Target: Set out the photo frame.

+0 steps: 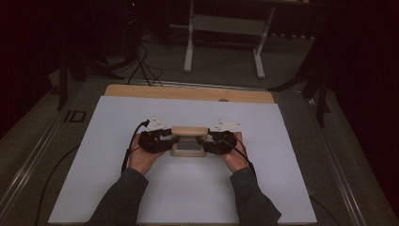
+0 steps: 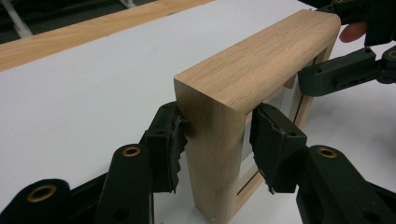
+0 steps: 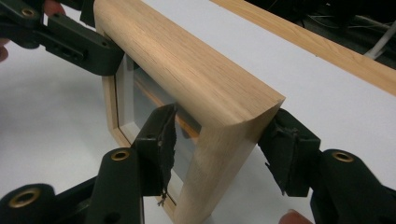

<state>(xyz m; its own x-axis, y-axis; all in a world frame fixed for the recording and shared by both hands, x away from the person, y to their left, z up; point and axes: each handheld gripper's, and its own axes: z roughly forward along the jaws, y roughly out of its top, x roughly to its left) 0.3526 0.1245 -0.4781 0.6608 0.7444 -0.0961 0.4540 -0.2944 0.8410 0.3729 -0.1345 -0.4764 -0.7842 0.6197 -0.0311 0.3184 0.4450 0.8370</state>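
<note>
A light wooden frame (image 1: 189, 140) with a glass pane stands upright on the white board (image 1: 188, 197) at mid-table. My left gripper (image 1: 171, 139) holds its left end and my right gripper (image 1: 203, 141) its right end. In the left gripper view the frame's upright post (image 2: 215, 154) sits between the two pads (image 2: 168, 140), which press on both of its faces. In the right gripper view one pad (image 3: 161, 140) is inside the frame by the glass and the other (image 3: 285, 149) lies against the outer face of the frame (image 3: 187, 65). Each view also shows the other gripper at the far end.
A wooden strip (image 1: 188, 93) runs along the board's far edge. Dark cables (image 1: 146, 70) lie on the floor beyond the table. A white stand (image 1: 226, 28) is at the back. Metal rails (image 1: 28, 155) border the table on both sides.
</note>
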